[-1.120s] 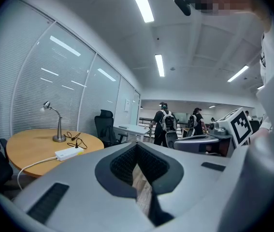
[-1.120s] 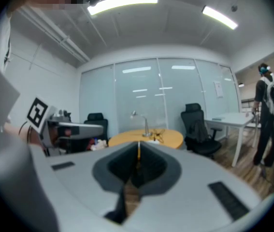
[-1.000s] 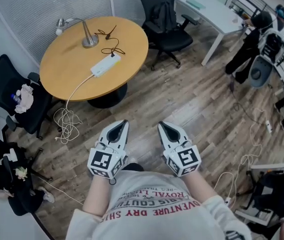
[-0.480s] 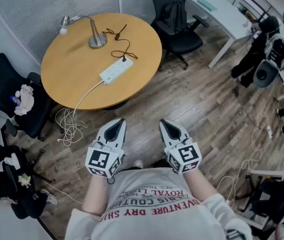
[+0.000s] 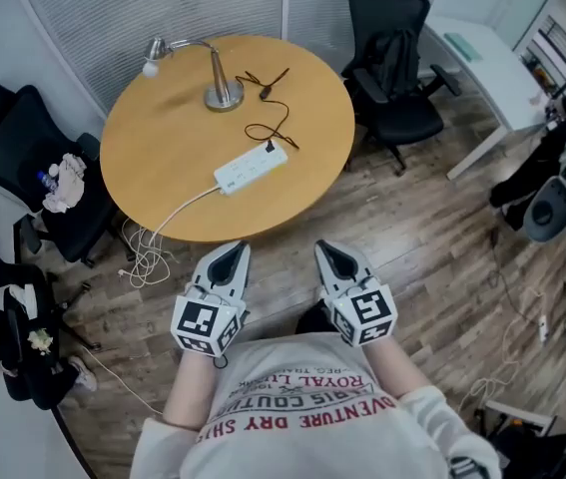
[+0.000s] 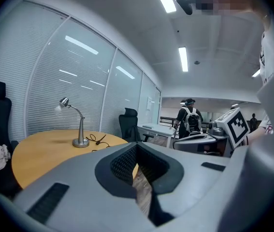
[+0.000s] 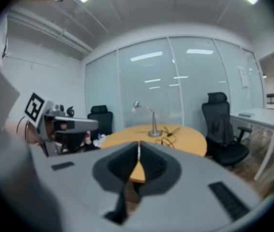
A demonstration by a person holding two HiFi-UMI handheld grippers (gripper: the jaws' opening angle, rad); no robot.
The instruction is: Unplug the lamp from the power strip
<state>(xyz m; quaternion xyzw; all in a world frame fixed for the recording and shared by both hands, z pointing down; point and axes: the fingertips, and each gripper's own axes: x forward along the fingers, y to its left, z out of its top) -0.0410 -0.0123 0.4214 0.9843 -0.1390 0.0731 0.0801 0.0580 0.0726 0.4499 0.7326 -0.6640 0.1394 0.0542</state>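
A silver desk lamp (image 5: 222, 90) stands at the far side of the round wooden table (image 5: 163, 158). Its black cord (image 5: 263, 128) loops across the top to a plug in the white power strip (image 5: 251, 168), which lies nearer me. Both grippers are held side by side in front of my chest, short of the table's near edge. My left gripper (image 5: 239, 249) is shut and empty; my right gripper (image 5: 323, 249) is shut and empty too. The lamp (image 6: 80, 129) shows far ahead in the left gripper view. In the right gripper view the lamp (image 7: 152, 122) also stands far ahead.
A white cable (image 5: 143, 247) drops from the strip to a tangle on the wood floor. One black office chair (image 5: 397, 63) stands right of the table, and another chair (image 5: 23, 158) holding a pale bundle stands left. A white desk (image 5: 492, 58) and gear sit further right.
The table has come nearer and lower in the head view as I step toward it. Both grippers keep the same shut pose in front of my chest.
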